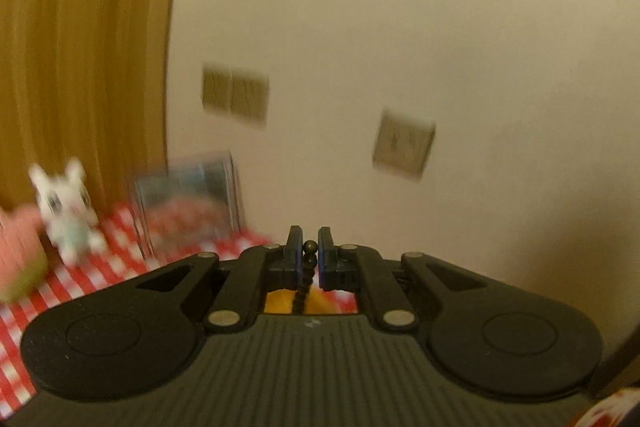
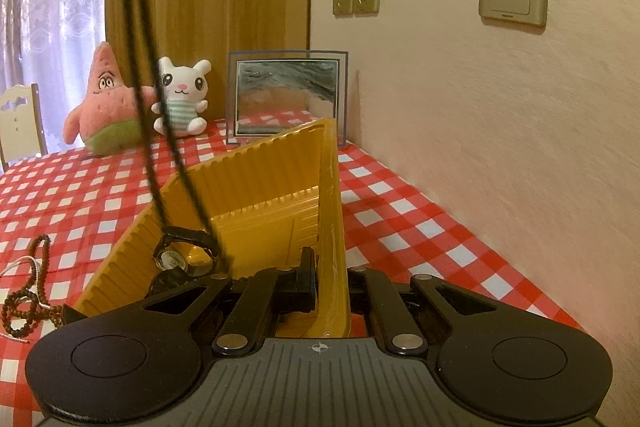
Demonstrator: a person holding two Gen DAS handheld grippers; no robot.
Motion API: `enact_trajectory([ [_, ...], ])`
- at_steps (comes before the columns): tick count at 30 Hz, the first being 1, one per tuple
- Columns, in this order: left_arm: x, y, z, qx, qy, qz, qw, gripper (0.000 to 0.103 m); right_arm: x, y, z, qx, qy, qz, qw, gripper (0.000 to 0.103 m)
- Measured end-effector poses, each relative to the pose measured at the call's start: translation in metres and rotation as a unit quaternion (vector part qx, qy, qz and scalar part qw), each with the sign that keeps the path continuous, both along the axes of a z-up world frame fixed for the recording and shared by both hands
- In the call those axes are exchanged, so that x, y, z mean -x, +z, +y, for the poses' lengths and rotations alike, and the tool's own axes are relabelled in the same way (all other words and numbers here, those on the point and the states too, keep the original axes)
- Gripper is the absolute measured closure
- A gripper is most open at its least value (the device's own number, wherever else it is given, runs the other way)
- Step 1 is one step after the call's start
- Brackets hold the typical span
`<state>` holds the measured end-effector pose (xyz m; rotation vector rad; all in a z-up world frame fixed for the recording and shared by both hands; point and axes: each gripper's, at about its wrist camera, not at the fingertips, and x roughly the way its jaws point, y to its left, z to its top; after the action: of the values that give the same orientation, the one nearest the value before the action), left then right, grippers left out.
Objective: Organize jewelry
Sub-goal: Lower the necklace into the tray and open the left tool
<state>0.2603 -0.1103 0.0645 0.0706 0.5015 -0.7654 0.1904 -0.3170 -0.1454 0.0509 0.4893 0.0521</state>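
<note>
Dark beaded necklace (image 1: 305, 269) hangs pinched in the left gripper (image 1: 309, 255), dangling into the yellow ribbed plastic tray (image 2: 256, 187), whose wall the right gripper (image 2: 326, 281) clamps. Next, I judge: lower and release.

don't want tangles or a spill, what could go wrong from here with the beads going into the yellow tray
1. The dark bead strand hangs from the left gripper by its end beads only; it could slip out.
2. It dangles over the watch in the yellow tray and may tangle with it.
3. The right gripper pinches just one tray wall, so the tray could tip.
</note>
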Motion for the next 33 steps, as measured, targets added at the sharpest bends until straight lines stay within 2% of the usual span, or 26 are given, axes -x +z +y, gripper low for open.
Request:
enact_trajectory([
  [4,-0.008,-0.047,-0.009,-0.013,-0.003,0.057,0.9983,0.097,0.002,0.001,0.0,-0.001,-0.001,0.0,1.0,0.098],
  [8,-0.009,-0.082,-0.009,-0.023,-0.002,0.095,0.9952,0.097,0.002,0.001,0.0,-0.002,-0.003,0.002,1.0,0.098],
  [16,-0.011,-0.135,-0.007,-0.041,0.016,0.17,0.9844,0.093,0.005,0.001,-0.001,-0.004,-0.005,0.006,1.0,0.098],
  [20,-0.008,-0.143,-0.003,-0.051,0.036,0.18,0.9817,0.077,0.005,0.002,-0.001,-0.003,-0.004,0.008,1.0,0.098],
  [23,-0.002,-0.136,0.007,-0.046,0.045,0.171,0.9833,0.068,0.005,0.001,0.0,-0.002,-0.004,0.008,1.0,0.098],
  [28,0.009,-0.123,0.037,-0.038,0.088,0.154,0.9833,0.068,0.006,0.0,-0.001,-0.004,-0.005,0.01,1.0,0.098],
  [33,0.022,-0.118,0.081,-0.042,0.15,0.145,0.977,0.068,0.006,0.0,-0.001,-0.003,-0.004,0.01,1.0,0.098],
])
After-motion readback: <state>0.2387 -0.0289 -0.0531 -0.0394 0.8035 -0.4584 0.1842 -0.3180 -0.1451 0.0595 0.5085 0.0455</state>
